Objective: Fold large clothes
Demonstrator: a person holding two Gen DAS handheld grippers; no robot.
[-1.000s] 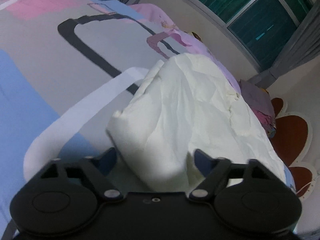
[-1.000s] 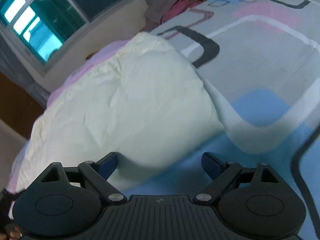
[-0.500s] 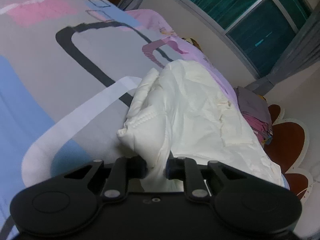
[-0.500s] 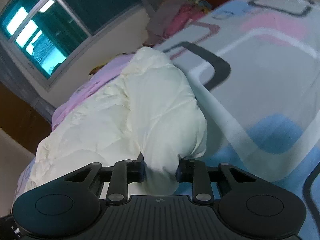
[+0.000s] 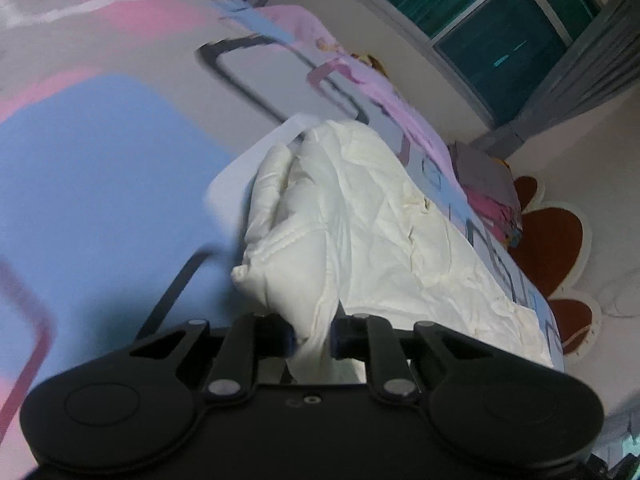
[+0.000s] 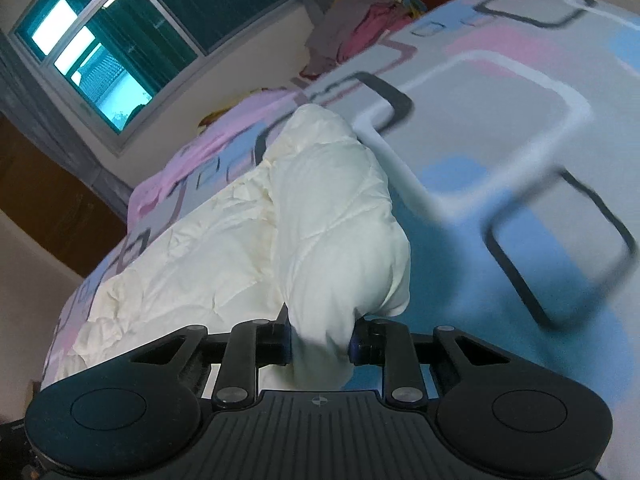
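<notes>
Left gripper: the jaws are clamped on a bunched corner of the white quilted garment. Padded fabric bulges out just ahead of the jaws, and one stitched lobe sticks out to the left. Right gripper: the jaws are clamped on the opposite corner of the same white quilted garment, with a thick roll of fabric rising straight out of the grip.

The garment lies lengthwise on the bed, whose cover is printed with blue, pink and grey blocks. The held end appears raised off the cover; the far end rests near the bed edge below the window. A pile of other clothes sits at the far corner of the bed, well apart from the garment.

Step in hand, as judged: the near edge is gripped at both corners and the lift that starts a fold is under way. The next move calls for both grippers to travel together, level and at equal pace, toward the far end, so the raised edge lands square on the lower layer. Uneven travel would skew the fold.

Change from one second ago: both pairs of jaws stood apart around the flat fabric; they are now closed on it. The fabric is gathered and drawn up, and more bed cover shows beside it.
</notes>
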